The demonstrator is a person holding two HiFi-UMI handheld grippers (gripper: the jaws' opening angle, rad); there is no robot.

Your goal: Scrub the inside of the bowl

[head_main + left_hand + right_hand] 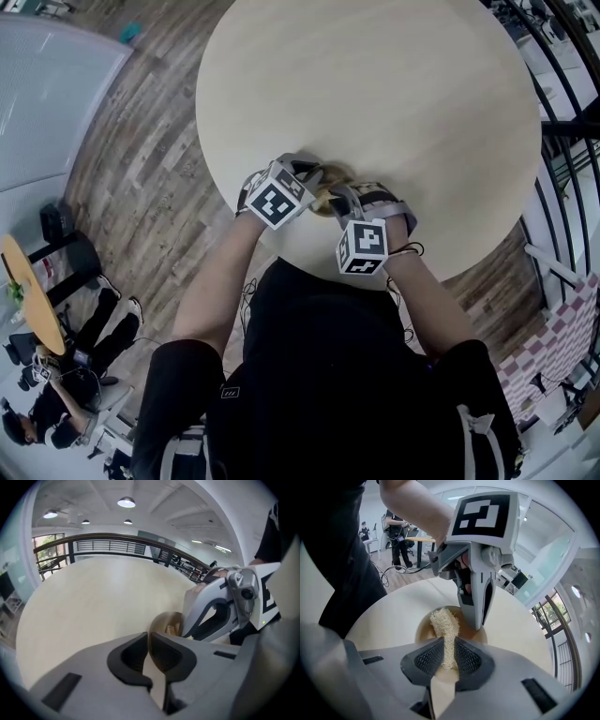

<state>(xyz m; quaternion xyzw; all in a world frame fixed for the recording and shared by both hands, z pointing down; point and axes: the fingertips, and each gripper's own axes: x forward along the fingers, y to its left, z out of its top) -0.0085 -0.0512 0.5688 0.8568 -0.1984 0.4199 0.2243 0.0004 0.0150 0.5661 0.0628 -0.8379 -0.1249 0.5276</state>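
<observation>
1. In the head view I get only slivers of the small round brown bowl (335,174). It sits near the close edge of the round pale wooden table (375,84), between my two grippers and mostly covered by them
2. My left gripper view shows what the head view cannot: the left gripper (149,644) is clamped on the bowl's thin rim, which runs up between its dark pads
3. My right gripper view shows the right gripper (446,651) pinching a pale fibrous scrubber (444,623), whose far end lies inside the bowl
4. The left gripper view catches only a pale scrap of that scrubber
5. The scrubber hides the bowl's bottom, and I cannot tell whether it presses there
</observation>
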